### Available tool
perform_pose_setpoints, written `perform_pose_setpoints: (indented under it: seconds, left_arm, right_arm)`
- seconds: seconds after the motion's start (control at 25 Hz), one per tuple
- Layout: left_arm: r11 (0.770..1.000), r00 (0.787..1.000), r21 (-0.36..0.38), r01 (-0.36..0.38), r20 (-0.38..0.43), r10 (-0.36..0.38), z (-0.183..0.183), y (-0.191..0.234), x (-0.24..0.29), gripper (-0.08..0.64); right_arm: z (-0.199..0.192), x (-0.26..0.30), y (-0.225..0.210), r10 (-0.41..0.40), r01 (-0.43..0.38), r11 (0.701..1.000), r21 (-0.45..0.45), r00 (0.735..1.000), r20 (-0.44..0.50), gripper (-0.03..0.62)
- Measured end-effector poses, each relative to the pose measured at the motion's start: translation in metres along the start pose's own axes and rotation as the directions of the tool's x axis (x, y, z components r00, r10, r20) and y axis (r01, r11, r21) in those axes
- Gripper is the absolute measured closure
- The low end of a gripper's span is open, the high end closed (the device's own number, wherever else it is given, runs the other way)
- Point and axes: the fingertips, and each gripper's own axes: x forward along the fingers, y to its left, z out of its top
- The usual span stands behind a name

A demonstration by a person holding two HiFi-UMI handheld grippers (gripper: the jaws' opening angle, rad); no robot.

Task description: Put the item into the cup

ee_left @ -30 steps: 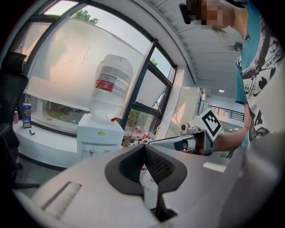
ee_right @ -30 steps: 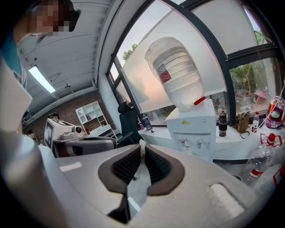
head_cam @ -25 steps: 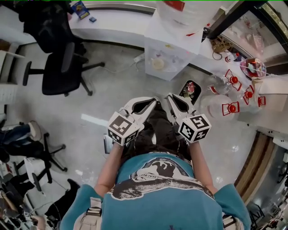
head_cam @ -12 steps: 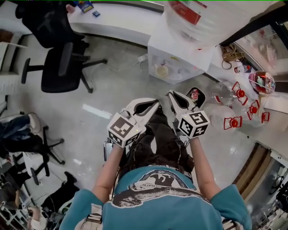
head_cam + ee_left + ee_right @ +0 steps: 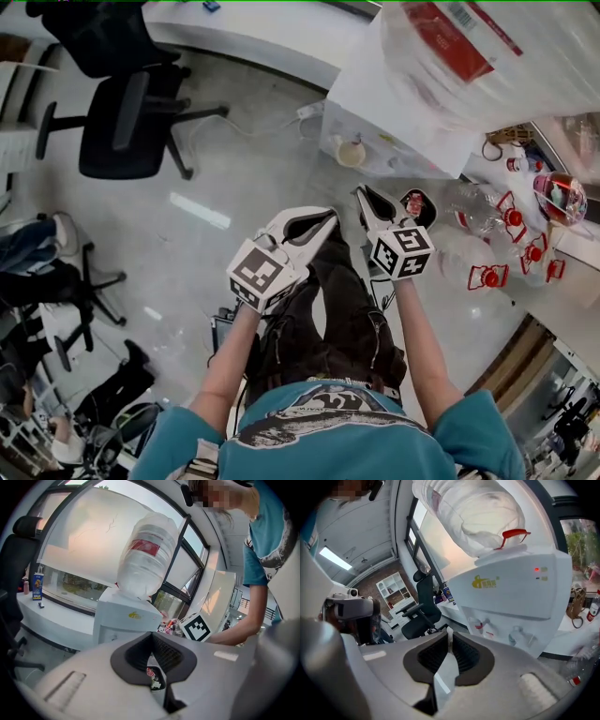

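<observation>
I see no loose item between either pair of jaws. In the head view my left gripper (image 5: 323, 217) and right gripper (image 5: 363, 191) are held side by side above the floor, both shut and empty, pointing at a white water dispenser (image 5: 394, 112). A small pale cup (image 5: 353, 152) stands in the dispenser's recess, well ahead of both grippers. In the left gripper view the left gripper (image 5: 152, 638) has its jaws meeting at the tips. The right gripper (image 5: 450, 634) looks the same in its own view, with the dispenser (image 5: 511, 588) and its taps beyond it.
A big water bottle (image 5: 459, 52) tops the dispenser. A black bin (image 5: 418, 204) with red rubbish stands on the floor beside it. Clear containers with red lids (image 5: 511, 220) crowd the counter at right. A black office chair (image 5: 122, 127) stands at far left.
The view has closed in on the dispenser, which looms larger and nearer. Both grippers have stayed shut and side by side, moving forward with the person.
</observation>
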Motion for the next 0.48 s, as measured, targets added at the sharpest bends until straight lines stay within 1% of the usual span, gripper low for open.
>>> perform_pose_setpoints:
  seconds: [0.28, 0.48]
  left_arm:
    - [0.999, 1.000, 0.036, -0.004, -0.014, 0.005, -0.015, 0.021, 0.018, 0.546]
    - [0.999, 1.000, 0.040, -0.006, -0.027, 0.007, -0.027, 0.032, 0.023, 0.546]
  right_arm:
    - [-0.018, 0.040, -0.034, -0.049, 0.048, 0.999, -0.013, 0.999, -0.011, 0.568]
    - [-0.036, 0.065, -0.054, -0.083, 0.082, 0.996, -0.033, 0.996, -0.025, 0.568]
